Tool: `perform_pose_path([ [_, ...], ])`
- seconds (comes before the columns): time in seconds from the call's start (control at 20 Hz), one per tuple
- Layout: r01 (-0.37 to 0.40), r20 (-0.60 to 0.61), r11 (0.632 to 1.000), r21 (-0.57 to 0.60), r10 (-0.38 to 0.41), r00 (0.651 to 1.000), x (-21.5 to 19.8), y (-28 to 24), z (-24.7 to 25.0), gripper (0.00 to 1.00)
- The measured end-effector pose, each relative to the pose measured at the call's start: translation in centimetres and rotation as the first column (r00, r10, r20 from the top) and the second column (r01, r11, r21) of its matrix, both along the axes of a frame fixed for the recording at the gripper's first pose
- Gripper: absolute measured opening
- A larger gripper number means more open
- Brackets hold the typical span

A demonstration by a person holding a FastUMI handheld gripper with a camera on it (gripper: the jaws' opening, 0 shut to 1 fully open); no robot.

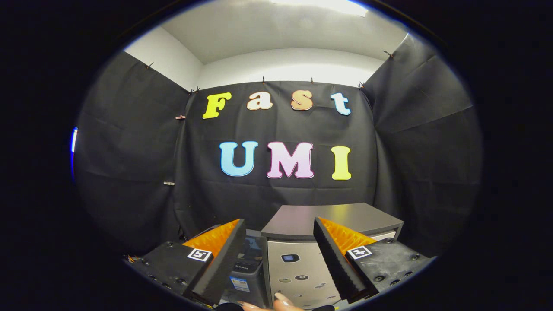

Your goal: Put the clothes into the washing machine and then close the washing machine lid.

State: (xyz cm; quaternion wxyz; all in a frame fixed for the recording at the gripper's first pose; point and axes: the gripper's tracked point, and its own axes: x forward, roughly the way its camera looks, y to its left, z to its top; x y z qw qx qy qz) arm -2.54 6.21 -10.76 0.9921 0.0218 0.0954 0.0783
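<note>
My gripper is open, with a wide gap and nothing between the fingers. Beyond them stands a grey box-shaped machine with a silver front panel that carries a small dark window and a few stickers. Its flat dark-grey top lies level and looks shut. Left of it, just past my left finger, a darker unit with labels on its front stands close against the grey machine. I cannot tell which of the two is the washing machine.
A person's fingertips show low between my fingers, in front of the silver panel. Black cloth walls close the booth behind and on both sides. A few thin cables lie at the left by my left finger.
</note>
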Motion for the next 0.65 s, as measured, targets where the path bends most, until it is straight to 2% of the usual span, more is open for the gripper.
perform_pose_path([
  [0.65,-0.008,-0.032,1.0,-0.014,0.007,0.999,0.5,0.8,-1.7,0.98],
])
